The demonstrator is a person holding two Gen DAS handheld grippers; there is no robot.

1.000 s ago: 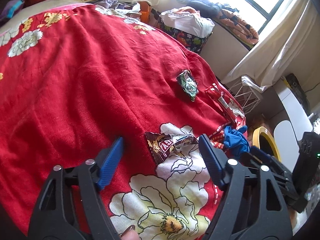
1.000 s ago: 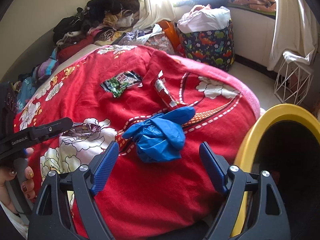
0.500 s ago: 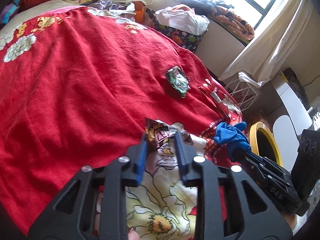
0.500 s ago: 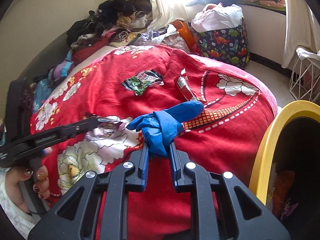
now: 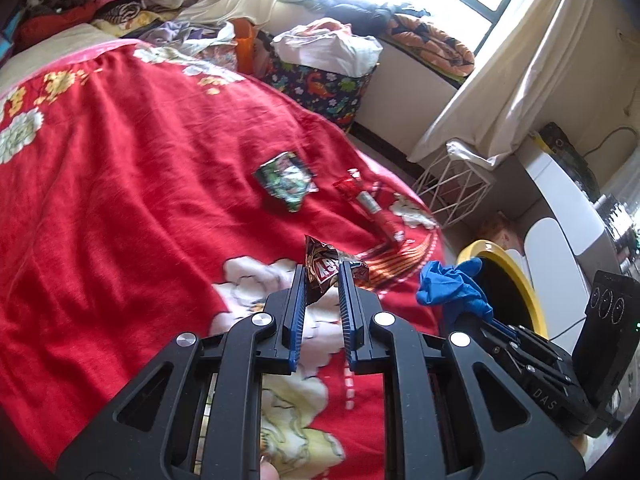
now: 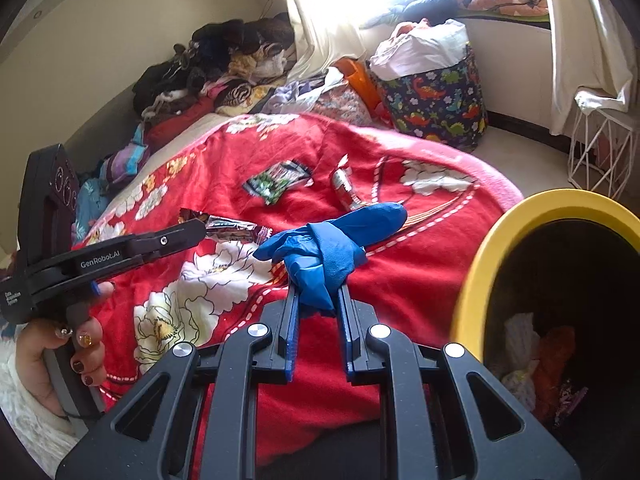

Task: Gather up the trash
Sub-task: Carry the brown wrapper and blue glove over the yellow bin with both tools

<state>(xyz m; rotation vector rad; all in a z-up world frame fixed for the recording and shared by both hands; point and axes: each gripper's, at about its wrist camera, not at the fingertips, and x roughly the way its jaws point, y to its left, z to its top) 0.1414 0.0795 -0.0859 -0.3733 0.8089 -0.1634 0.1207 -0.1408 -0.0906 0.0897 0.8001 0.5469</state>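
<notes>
My left gripper (image 5: 322, 276) pinches a crumpled brown snack wrapper (image 5: 320, 254) and holds it just above the red flowered blanket (image 5: 120, 184); its jaws are still closing on it. My right gripper (image 6: 316, 292) is shut on a bunched blue glove (image 6: 340, 240), lifted off the blanket beside the yellow-rimmed bin (image 6: 480, 260). In the right wrist view the left gripper (image 6: 196, 232) comes in from the left with the brown wrapper (image 6: 236, 226) at its tip. Farther back, a green wrapper (image 5: 286, 180) and a red wrapper (image 5: 368, 204) lie on the blanket.
The bin holds several pieces of trash. A dinosaur-print basket (image 6: 436, 108) stuffed with white cloth and a white wire stand (image 6: 600, 152) stand on the floor past the bed. Clothes (image 6: 224, 64) are heaped along the wall. A hand (image 6: 60, 344) grips the left gripper's handle.
Both grippers went from wide open to shut, the left on the brown wrapper and the right on the blue glove. Both have since risen off the blanket with their loads.
</notes>
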